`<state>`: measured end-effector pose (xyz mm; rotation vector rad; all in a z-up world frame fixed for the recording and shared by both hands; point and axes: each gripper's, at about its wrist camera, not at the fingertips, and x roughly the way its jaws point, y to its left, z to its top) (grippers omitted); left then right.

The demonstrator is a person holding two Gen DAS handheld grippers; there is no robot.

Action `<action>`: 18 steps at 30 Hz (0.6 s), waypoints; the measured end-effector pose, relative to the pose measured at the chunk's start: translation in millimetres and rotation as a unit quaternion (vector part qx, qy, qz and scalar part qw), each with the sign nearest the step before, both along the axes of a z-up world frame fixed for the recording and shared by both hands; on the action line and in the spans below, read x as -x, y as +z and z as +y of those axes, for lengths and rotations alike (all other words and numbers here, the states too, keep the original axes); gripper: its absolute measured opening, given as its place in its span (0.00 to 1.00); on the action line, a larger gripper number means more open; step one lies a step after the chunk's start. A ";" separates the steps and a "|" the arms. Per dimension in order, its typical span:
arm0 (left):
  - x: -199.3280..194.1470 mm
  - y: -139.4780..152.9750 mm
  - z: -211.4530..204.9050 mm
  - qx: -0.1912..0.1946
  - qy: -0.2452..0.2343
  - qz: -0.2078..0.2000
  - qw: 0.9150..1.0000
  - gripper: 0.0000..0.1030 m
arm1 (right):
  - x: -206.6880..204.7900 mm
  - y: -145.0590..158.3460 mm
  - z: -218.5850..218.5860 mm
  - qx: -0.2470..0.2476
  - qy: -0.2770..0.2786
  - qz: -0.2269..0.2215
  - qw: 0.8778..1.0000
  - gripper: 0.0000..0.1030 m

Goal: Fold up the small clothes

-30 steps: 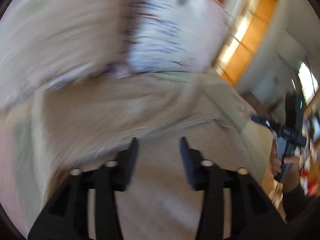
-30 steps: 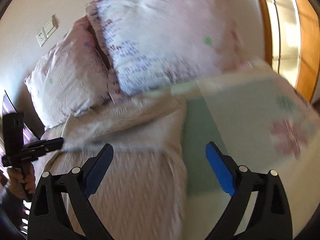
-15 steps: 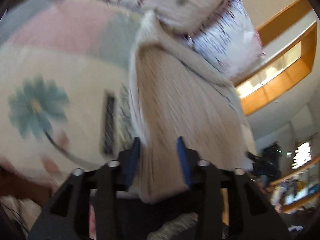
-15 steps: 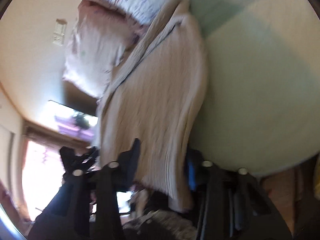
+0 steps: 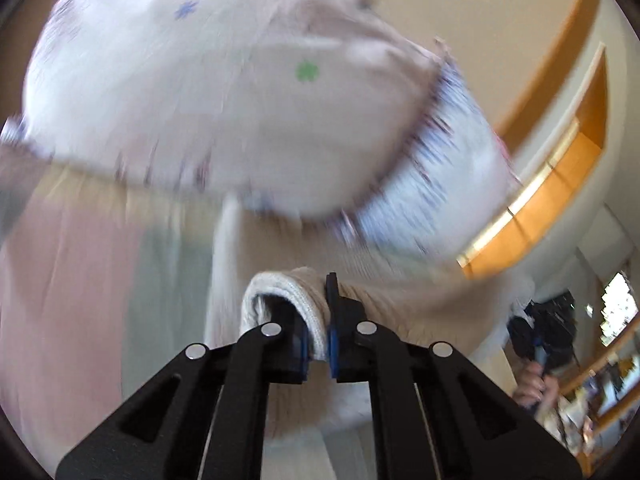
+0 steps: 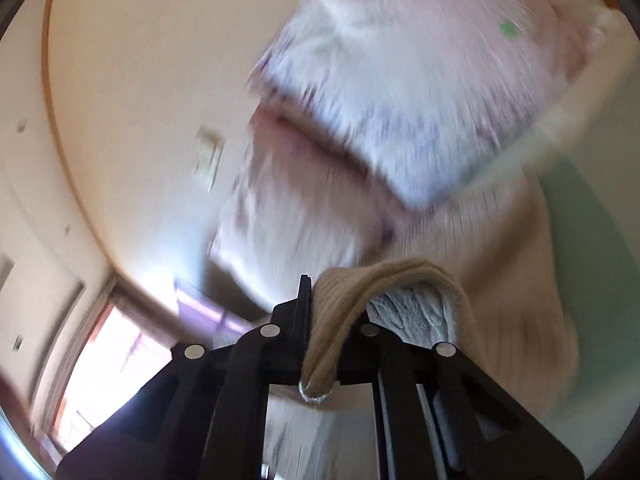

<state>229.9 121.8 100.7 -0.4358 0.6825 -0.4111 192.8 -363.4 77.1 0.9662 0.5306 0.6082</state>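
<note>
Pillows [image 5: 224,112] now fill both blurred views | beige knit sweater [image 5: 400,300], lifted since a second ago, stretches between tongs | left gripper [image 5: 318,344] clamps its edge | right gripper [image 6: 320,320] clamps it, far finger hidden by cloth

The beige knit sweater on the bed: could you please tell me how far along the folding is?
Done: both grasps are made. The left hand-held gripper and the right hand-held gripper are each shut on an edge of the beige knit sweater. In hand: carrying those edges toward the pillows. Left: no finished fold shows; the edges must be laid down and released.
</note>
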 end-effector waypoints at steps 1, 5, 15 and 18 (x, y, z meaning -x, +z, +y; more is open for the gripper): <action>-28.8 -4.3 -3.7 -0.011 0.015 0.010 1.000 0.11 | -29.1 -7.9 -1.3 0.015 -0.028 0.026 0.999 0.13; -73.7 -33.4 10.0 0.004 0.058 0.082 0.995 0.45 | -67.6 -42.5 -4.5 0.067 -0.069 0.142 0.985 0.82; -69.6 -104.0 20.4 0.048 0.019 0.165 0.985 0.55 | -30.7 -49.8 -14.8 0.084 -0.032 0.114 0.989 0.89; -76.6 -113.0 11.7 0.111 0.016 0.188 0.976 0.25 | -26.7 -55.7 -17.9 0.082 -0.021 0.113 0.990 0.89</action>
